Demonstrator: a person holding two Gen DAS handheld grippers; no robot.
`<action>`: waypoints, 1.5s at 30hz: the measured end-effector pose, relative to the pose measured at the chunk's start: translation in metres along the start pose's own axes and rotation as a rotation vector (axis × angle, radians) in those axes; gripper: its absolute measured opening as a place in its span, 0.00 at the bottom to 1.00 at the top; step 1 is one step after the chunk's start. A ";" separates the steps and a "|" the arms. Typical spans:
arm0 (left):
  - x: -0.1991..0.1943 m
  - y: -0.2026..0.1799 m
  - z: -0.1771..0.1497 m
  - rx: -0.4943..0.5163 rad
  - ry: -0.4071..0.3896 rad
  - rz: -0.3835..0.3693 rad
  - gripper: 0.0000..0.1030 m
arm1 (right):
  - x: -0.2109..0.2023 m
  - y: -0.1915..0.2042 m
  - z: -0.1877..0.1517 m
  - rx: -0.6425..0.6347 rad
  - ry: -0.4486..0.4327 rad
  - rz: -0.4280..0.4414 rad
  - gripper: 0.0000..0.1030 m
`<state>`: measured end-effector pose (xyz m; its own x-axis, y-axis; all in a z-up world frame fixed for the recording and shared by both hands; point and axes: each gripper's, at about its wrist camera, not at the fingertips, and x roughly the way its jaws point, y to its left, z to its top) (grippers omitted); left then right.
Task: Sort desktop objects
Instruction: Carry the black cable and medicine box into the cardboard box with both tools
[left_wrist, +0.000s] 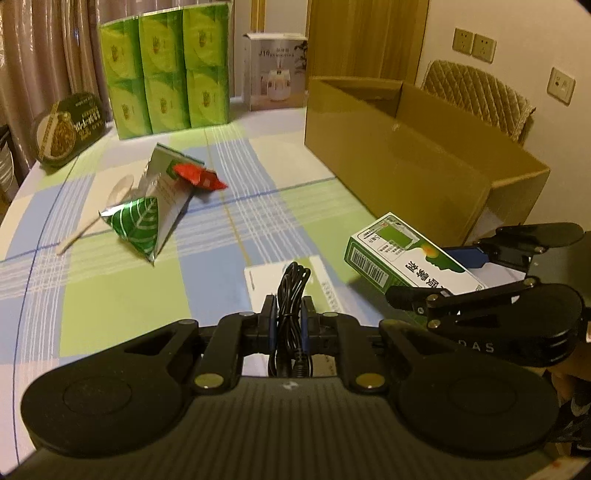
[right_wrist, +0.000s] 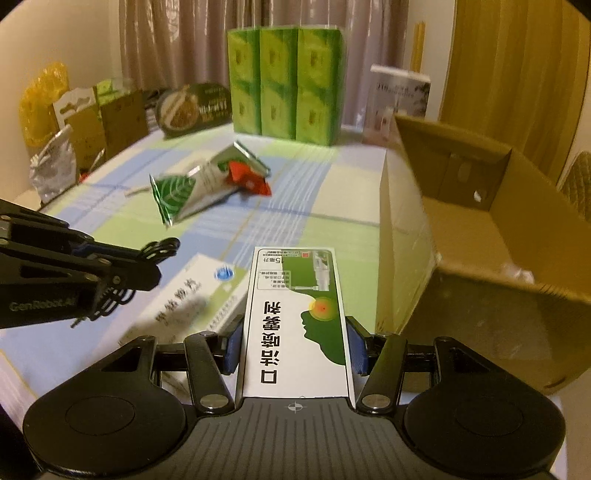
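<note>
Left wrist view: two tongs (left_wrist: 289, 317), one cable (left_wrist: 291, 295), three foil packets (left_wrist: 162, 199).

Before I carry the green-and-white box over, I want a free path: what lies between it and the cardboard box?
Nothing: only bare tablecloth between the green-and-white box and cardboard box, in the right wrist view.

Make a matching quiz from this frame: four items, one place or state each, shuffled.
Items:
1. black cable
2. green-white carton
3. cardboard box
4. red wrapper

Places or states:
A. open-topped, on the table's right side
B. clamped in the left gripper
C. lying on the tablecloth beside a foil pouch
D. gripped by the right gripper

Pairs: 1-B, 2-D, 3-A, 4-C
</note>
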<state>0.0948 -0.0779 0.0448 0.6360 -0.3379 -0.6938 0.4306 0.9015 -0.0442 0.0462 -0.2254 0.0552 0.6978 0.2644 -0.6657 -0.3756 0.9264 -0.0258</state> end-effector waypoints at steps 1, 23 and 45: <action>-0.003 -0.001 0.002 0.001 -0.007 0.000 0.09 | -0.004 0.001 0.002 0.000 -0.011 0.001 0.51; -0.038 -0.052 0.059 0.072 -0.130 -0.047 0.09 | -0.080 -0.050 0.051 0.038 -0.203 -0.105 0.51; 0.026 -0.134 0.139 0.088 -0.121 -0.190 0.09 | -0.069 -0.184 0.052 0.173 -0.181 -0.197 0.51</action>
<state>0.1428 -0.2453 0.1327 0.6079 -0.5339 -0.5878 0.6007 0.7933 -0.0993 0.0983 -0.4004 0.1447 0.8496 0.1046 -0.5170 -0.1240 0.9923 -0.0030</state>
